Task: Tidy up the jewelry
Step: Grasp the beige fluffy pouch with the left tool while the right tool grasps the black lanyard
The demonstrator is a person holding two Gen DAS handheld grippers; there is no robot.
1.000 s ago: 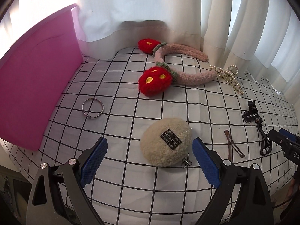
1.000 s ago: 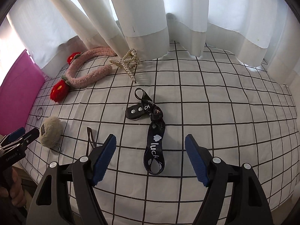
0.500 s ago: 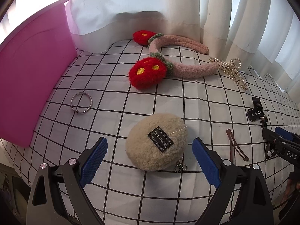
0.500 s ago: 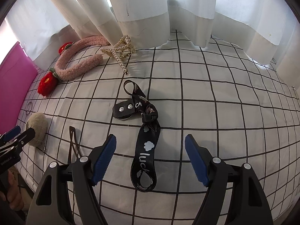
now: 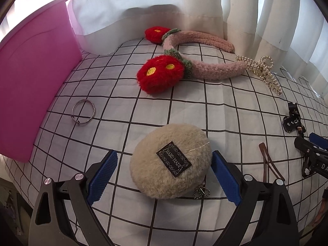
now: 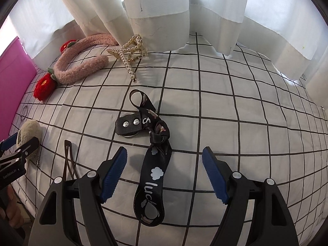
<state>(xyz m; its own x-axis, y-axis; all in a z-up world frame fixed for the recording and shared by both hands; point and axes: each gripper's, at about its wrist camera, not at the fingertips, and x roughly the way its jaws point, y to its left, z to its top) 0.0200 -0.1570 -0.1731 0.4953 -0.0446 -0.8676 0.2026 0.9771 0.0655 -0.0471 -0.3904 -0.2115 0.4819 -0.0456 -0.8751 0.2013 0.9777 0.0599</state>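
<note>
Beige and fluffy, the round pompom charm sits between my left fingers, which stand wide; the right blue pad looks just at the fur's edge, though I cannot tell whether it touches, and the left pad is clear of it. A dark woven label lies on top of the charm and a small ball chain trails from its near side. My right fingers are also wide apart, with the black "luck" strap lying loose on the cloth between them, touching neither pad.

Everything rests on a white bed cover with a black grid. Beyond the pompom lies the pink fuzzy headband with red flowers, and just beside its end the pearl hair claw, close to the white curtain. A thin metal ring lies near the pink box at the left edge. The brown hair clip lies between the pompom and the strap.
</note>
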